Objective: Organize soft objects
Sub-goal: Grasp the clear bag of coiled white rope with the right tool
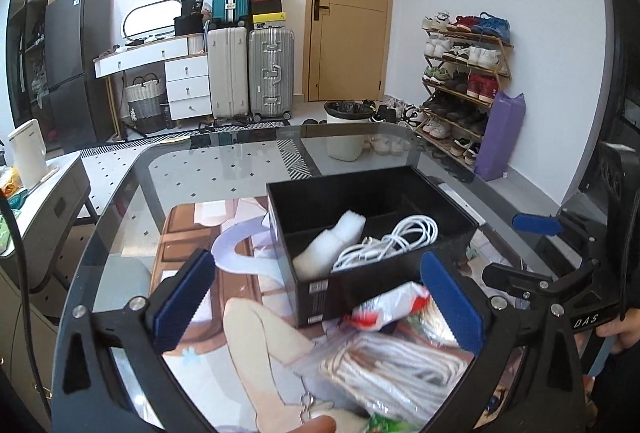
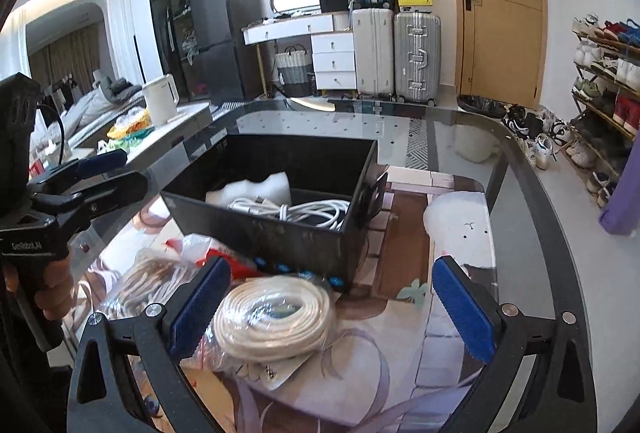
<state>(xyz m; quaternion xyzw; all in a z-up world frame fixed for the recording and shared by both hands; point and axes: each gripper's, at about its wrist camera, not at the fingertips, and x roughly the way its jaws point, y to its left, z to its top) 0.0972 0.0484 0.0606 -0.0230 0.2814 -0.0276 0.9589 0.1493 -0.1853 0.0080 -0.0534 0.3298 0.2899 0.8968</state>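
A black box (image 1: 352, 289) stands on the glass table and holds a white foam piece (image 1: 328, 249) and a coiled white cable (image 1: 400, 237); the box also shows in the right wrist view (image 2: 256, 229). My left gripper (image 1: 320, 309) is open above a bagged coil of rope (image 1: 396, 369) and a red-and-white packet (image 1: 388, 309). My right gripper (image 2: 330, 309) is open, with a bagged white flat cable coil (image 2: 276, 321) lying between its fingers. A second bagged rope (image 2: 148, 281) lies to its left. The right gripper also shows at the right of the left wrist view (image 1: 536, 225).
A white plush (image 2: 460, 217) lies right of the box on the printed mat (image 2: 400, 365). The glass table edge (image 2: 536, 201) curves on the right. A side cabinet with a white kettle (image 2: 160, 105) stands left. Suitcases, a shoe rack and a door line the far wall.
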